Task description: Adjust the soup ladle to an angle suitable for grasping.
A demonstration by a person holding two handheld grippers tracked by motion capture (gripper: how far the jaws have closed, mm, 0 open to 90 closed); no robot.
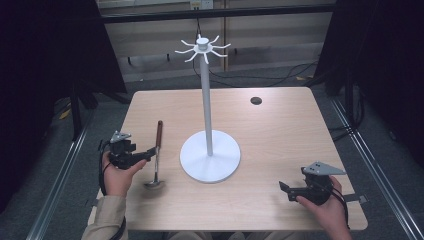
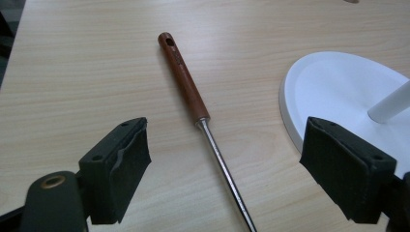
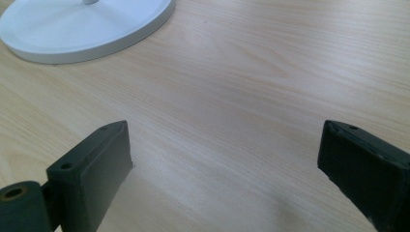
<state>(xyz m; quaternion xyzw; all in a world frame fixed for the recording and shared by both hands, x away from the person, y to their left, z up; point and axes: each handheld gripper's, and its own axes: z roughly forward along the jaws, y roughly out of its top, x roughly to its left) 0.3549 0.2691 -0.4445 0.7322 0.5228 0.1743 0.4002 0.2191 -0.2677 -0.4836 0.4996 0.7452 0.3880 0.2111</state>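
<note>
Dark curtains closed in the space on both sides, and cables trailed over the grey floor beyond a pale wooden table (image 1: 280,130) with a small round hole near its far edge. A white stand (image 1: 210,159) stood at the middle of the table: a broad round base, a tall thin pole, and a crown of curved hooks (image 1: 202,48) at the top, apparently meant for hanging utensils.

A ladle (image 1: 157,155) lay flat on the wood just to the left of the base, apart from it, its bowl toward the person and its reddish wooden handle pointing away. The handle had a hole at its far end, which looked like the way it would go on a hook.

The left gripper (image 1: 148,152) was held low at the table's left edge, jaws wide apart and holding nothing. In the left gripper view the ladle's metal shaft (image 2: 225,171) ran up between the two pads, so the tool seemed lined up to close on it.

The right gripper (image 1: 284,188) hung near the front right corner, well away from the ladle, also wide open and empty, with bare wood between its jaws. It looked parked out of the way.
</note>
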